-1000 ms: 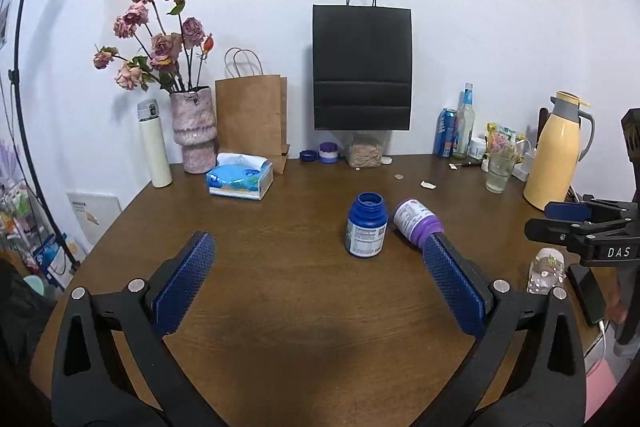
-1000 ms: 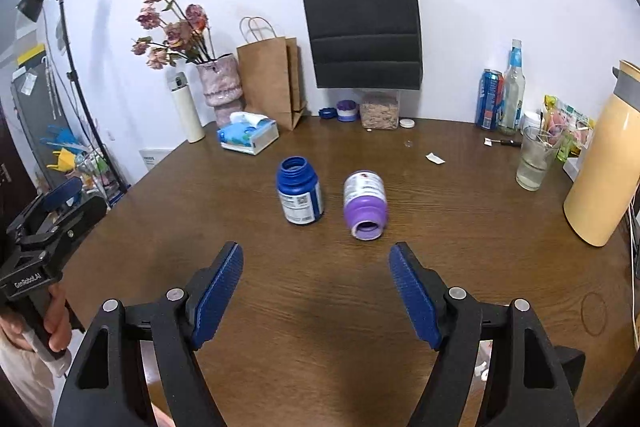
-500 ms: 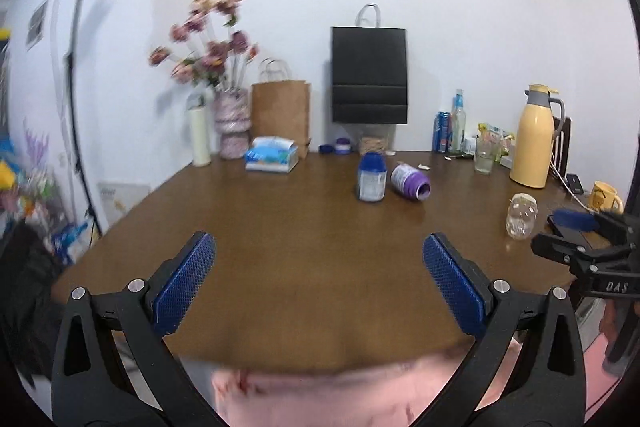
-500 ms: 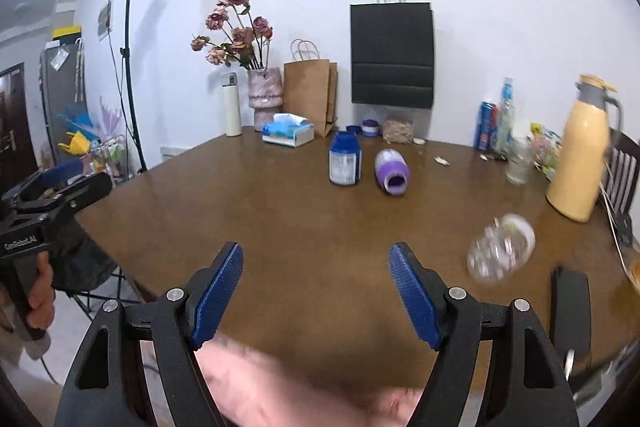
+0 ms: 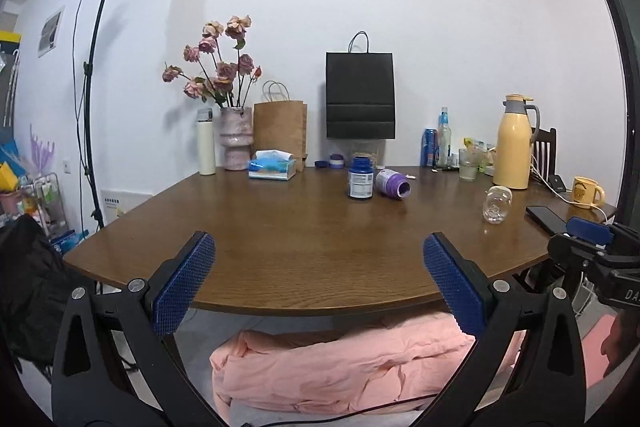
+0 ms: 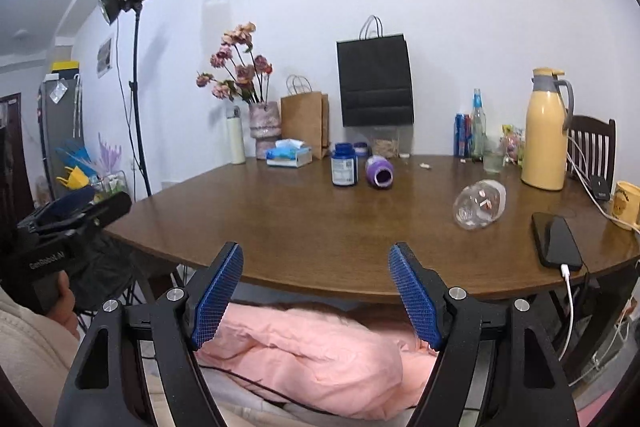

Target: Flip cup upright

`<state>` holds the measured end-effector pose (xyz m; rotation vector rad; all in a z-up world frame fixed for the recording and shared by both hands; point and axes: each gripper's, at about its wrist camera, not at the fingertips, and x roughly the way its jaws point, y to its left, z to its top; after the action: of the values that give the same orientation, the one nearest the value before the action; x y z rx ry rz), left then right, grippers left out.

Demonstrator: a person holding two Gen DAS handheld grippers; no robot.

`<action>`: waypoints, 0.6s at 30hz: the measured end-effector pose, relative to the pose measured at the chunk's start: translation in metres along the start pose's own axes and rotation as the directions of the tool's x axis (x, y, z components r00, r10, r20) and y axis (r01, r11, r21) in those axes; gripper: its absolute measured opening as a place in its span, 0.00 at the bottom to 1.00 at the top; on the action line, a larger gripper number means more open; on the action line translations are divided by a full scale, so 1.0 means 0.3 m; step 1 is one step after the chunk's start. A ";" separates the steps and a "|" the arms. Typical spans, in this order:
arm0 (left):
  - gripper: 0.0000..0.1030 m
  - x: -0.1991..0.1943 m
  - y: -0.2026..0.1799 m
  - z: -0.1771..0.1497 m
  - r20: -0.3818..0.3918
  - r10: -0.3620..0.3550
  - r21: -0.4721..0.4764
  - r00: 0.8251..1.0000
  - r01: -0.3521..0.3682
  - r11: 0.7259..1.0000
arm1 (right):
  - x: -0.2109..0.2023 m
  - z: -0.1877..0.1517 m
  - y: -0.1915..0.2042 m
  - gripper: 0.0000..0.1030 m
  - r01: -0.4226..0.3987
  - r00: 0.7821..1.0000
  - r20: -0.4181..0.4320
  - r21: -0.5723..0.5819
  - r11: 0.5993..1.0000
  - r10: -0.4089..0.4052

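A clear glass cup [image 5: 497,205] [image 6: 480,205] lies on its side at the right of the brown table [image 5: 280,247] [image 6: 312,223]. Farther back, a purple cup [image 5: 392,183] [image 6: 379,171] also lies on its side, mouth toward me, next to an upright blue bottle [image 5: 361,179] [image 6: 344,165]. My left gripper [image 5: 319,239] is open and holds nothing, hovering off the table's front edge. Open and holding nothing too, my right gripper [image 6: 316,249] hangs just off the near edge, well short of the clear cup.
A yellow thermos jug [image 6: 546,131], a yellow mug [image 6: 626,199] and a charging phone [image 6: 558,239] crowd the right side. A tissue box [image 5: 272,169], a flower vase [image 5: 236,137] and paper bags line the back. Pink cloth [image 5: 352,367] lies under the table.
Both grippers have pulled back from above the table to beyond its near edge, so the cups now sit far away. Both stayed open.
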<state>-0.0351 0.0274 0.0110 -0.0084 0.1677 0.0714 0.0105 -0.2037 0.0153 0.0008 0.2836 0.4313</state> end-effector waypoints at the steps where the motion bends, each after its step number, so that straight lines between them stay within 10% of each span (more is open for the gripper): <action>1: 1.00 -0.003 0.001 0.002 0.005 0.003 0.002 1.000 -0.003 1.000 | -0.001 0.001 0.003 0.78 -0.003 1.000 0.002 -0.006 1.000 0.003; 18: 1.00 -0.006 0.005 0.000 0.017 0.000 0.013 1.000 0.000 1.000 | -0.004 -0.002 -0.008 0.78 0.012 1.000 -0.002 0.021 1.000 -0.012</action>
<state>-0.0371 0.0287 0.0112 0.0050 0.1515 0.0705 0.0103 -0.2065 0.0149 0.0191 0.2901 0.4160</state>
